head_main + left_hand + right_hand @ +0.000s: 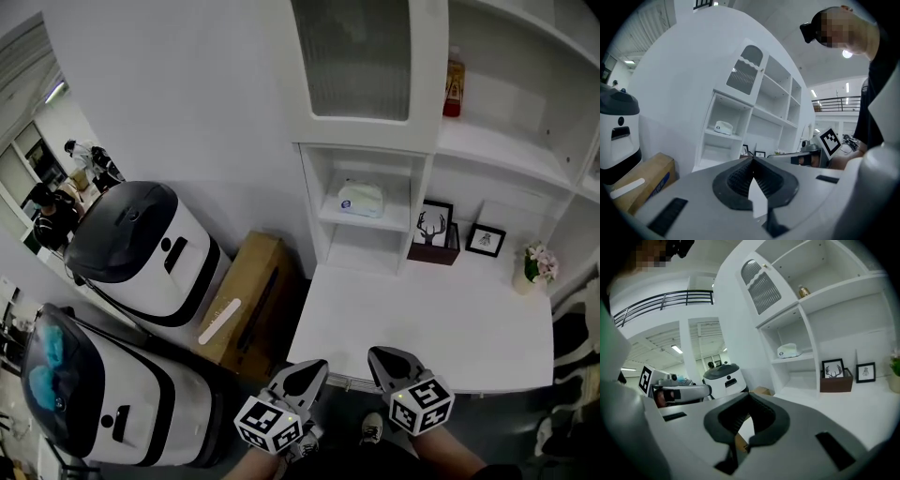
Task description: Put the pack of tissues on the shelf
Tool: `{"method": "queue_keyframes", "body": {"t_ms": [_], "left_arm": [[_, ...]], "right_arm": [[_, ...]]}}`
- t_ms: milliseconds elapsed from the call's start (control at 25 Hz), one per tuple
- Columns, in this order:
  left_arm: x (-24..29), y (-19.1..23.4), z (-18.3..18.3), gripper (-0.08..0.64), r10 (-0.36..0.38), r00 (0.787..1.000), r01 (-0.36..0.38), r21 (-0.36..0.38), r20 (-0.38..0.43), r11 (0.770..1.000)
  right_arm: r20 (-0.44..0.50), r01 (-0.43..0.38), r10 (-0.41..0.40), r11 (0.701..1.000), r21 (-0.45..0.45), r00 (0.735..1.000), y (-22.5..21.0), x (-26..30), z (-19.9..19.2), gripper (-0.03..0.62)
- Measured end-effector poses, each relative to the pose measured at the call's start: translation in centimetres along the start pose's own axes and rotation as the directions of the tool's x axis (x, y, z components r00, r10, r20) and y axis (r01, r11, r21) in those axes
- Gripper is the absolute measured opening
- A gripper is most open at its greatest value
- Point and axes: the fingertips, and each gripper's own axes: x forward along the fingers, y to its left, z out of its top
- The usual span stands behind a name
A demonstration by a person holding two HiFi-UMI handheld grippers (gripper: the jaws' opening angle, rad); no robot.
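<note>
The pack of tissues (361, 199) is a pale, rounded packet lying on the middle shelf of the white cabinet's left compartment. It also shows in the left gripper view (723, 127) and the right gripper view (789, 350). My left gripper (314, 370) and right gripper (384, 358) are held low, side by side, at the front edge of the white desk (422, 328), far from the pack. Both are shut with nothing between the jaws: left gripper (751, 159), right gripper (749, 395).
A deer picture in a brown box (433, 230), a small frame (486, 240) and a flower pot (532, 265) stand at the desk's back. A bottle (454, 84) sits on an upper shelf. A cardboard box (251, 300) and two white robots (141, 248) stand left of the desk.
</note>
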Motion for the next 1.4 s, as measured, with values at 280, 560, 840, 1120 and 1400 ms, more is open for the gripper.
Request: {"method": "queue_keyframes", "body": {"t_ms": [280,560,840,1120,1400], "left_arm": [[-2.3,1.1,0.1,0.003,-0.076,0.997,0.076,0.011,0.002,0.997],[-3.7,1.0,-0.5,0.003,-0.161,0.987,0.162,0.014,-0.013,0.987],[-5.3,1.1,-1.3,0.003,-0.219,0.974,0.220,0.023,-0.054,0.975],[-7.1,1.8,-2.0,0.003,-0.253,0.964,0.256,0.031,-0.076,0.966],[-8.5,2.2,-2.4,0.003,-0.275,0.959,0.278,0.024,-0.070,0.960]], "right_arm": [[0.004,0.060,-0.060,0.998,0.007,0.998,3.4,-0.1,-1.3,0.004],[0.006,0.127,-0.127,0.991,0.030,0.992,5.8,-0.8,-2.8,0.003],[0.017,0.170,-0.172,0.983,0.069,0.985,7.8,-0.9,-4.2,0.003],[0.025,0.197,-0.200,0.976,0.090,0.980,10.0,-0.6,-5.5,0.003],[0.024,0.218,-0.220,0.972,0.083,0.975,11.5,-0.5,-6.0,0.003]]}}
